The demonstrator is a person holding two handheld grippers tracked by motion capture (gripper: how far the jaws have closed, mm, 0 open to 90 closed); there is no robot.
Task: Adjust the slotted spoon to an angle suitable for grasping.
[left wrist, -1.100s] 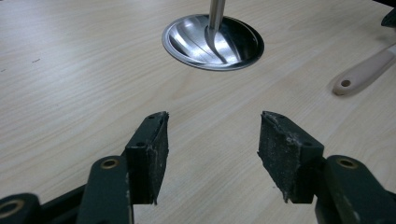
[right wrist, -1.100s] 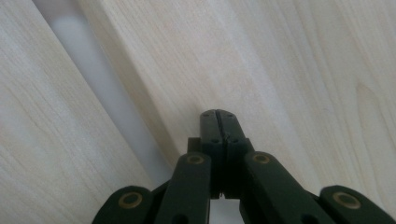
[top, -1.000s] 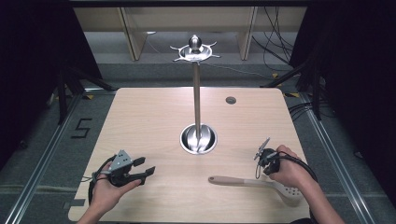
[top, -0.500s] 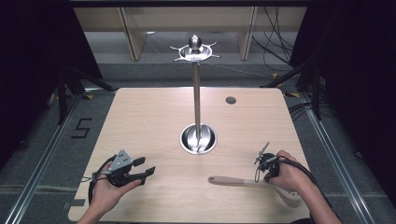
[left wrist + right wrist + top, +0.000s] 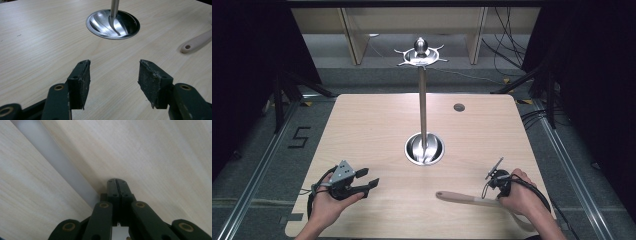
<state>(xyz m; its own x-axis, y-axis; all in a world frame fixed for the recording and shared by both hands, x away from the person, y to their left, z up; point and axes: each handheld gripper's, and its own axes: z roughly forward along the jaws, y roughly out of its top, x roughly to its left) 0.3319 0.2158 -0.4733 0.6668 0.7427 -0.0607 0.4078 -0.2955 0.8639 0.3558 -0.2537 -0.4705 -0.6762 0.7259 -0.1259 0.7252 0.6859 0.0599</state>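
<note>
A pale wooden spatula (image 5: 467, 198) lies flat near the table's front right, its handle end with a small hole (image 5: 197, 42) pointing left. My right gripper (image 5: 500, 187) points down at the spatula from inside the hand, jaws pressed together. In the right gripper view its shut tips (image 5: 116, 181) sit at the tabletop right beside the blurred pale handle (image 5: 57, 162), with nothing seen between them. My left gripper (image 5: 369, 177) rests at the front left, open, its pads (image 5: 81, 82) wide apart over bare wood and aimed at the stand.
A metal stand with a round dished base (image 5: 424, 148), a tall pole (image 5: 422, 105) and a hooked top (image 5: 420, 52) rises at the table's middle. A small dark hole (image 5: 459, 107) marks the far right of the tabletop (image 5: 362, 125). Dark curtains flank both sides.
My right hand has shifted slightly toward the front edge, lower over the spatula. The left gripper has stayed put.
</note>
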